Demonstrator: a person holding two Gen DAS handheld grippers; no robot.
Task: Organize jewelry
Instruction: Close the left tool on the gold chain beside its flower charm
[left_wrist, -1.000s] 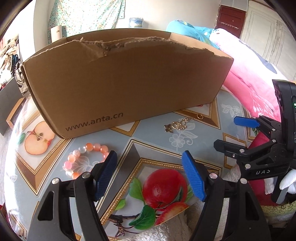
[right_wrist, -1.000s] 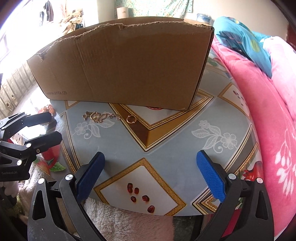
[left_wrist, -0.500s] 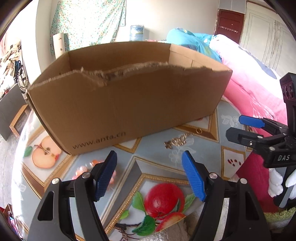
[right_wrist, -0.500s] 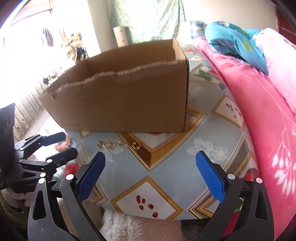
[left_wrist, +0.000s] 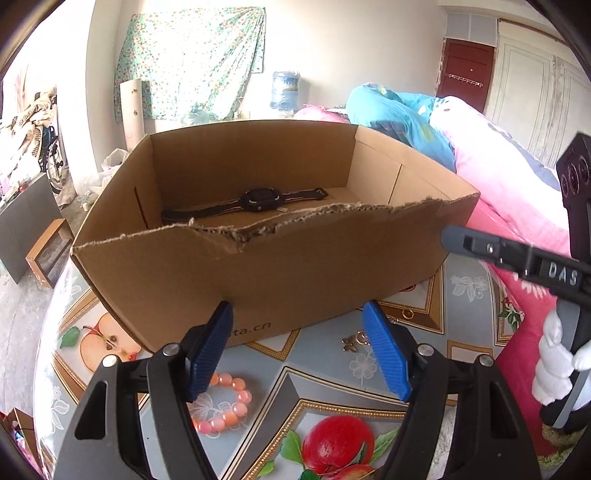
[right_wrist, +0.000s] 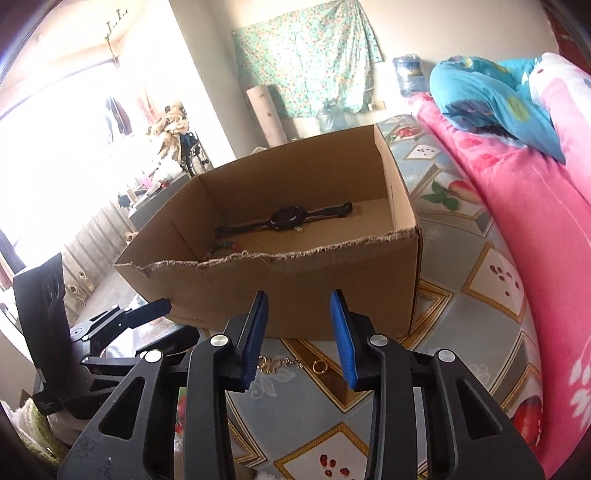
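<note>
Blue ribbed pads line both claws, and neither one holds anything. The right claw (right_wrist: 299, 332) hangs above the table with its jaws partly spread, a clear gap between the pads. Directly beneath that gap, toward six o'clock in its own view, lies a gold chain (right_wrist: 280, 363), its long axis running nine to three, with a small gold ring (right_wrist: 318, 366) just beside its three o'clock end. The left claw (left_wrist: 299, 350) is spread wider. From it the same chain sits at about three o'clock, half hidden behind its right pad, while a pink bead bracelet (left_wrist: 225, 404) lies at seven o'clock, partly under its left pad. My judgement: the right claw is the nearer one to the chain and would close across its length; the left is better placed for the bracelet.

Beyond both claws, at twelve o'clock, stands an open cardboard box (right_wrist: 295, 295) with a torn front rim. A black wristwatch (right_wrist: 286, 218) lies flat inside along the far wall, strap running nine to three, with some small beads (right_wrist: 221, 246) at its near left corner.

The table (right_wrist: 480, 295) wears a glossy cloth printed with fruit and gold diamonds. A pink quilt (right_wrist: 535, 221) lies at three o'clock, a floral curtain (right_wrist: 306, 51) hangs on the far wall.
</note>
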